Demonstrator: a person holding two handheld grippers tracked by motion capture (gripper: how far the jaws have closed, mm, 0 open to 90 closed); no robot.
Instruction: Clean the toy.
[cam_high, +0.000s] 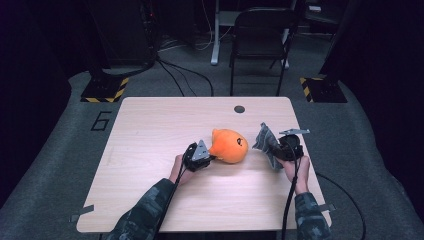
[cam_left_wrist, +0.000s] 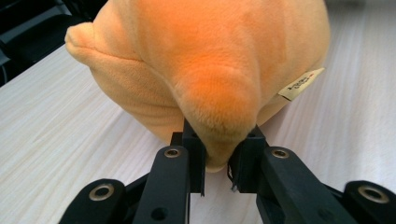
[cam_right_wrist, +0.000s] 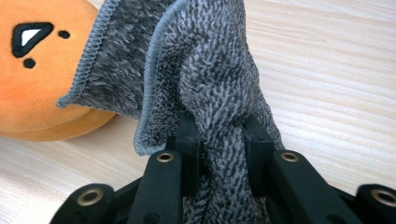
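At a wooden bench (cam_high: 150, 150), a person pinches an orange plush toy (cam_high: 229, 145) with the left gripper (cam_high: 204, 159) while the right gripper (cam_high: 280, 150) holds a bunched grey cloth (cam_high: 265, 140) off to the toy's right. The toy lies near the middle of the bench, its face turned toward the cloth. Both grips look set, so the step in hand appears to be steadying the toy for a wipe; the next move likely calls for carrying the cloth across the short gap and onto the toy's face while the left gripper keeps it from sliding.

The left gripper view shows what the high view cannot: the jaws closed tight on a fold of the toy's (cam_left_wrist: 205, 60) back, and a small sewn label (cam_left_wrist: 301, 84) at its side. The right gripper view shows the cloth (cam_right_wrist: 210, 79) twisted between its closed jaws, stitched hem standing free, with the toy's (cam_right_wrist: 32, 70) black embroidered eye (cam_right_wrist: 30, 37) just behind it. The high view adds a chair (cam_high: 260, 35) beyond the bench.
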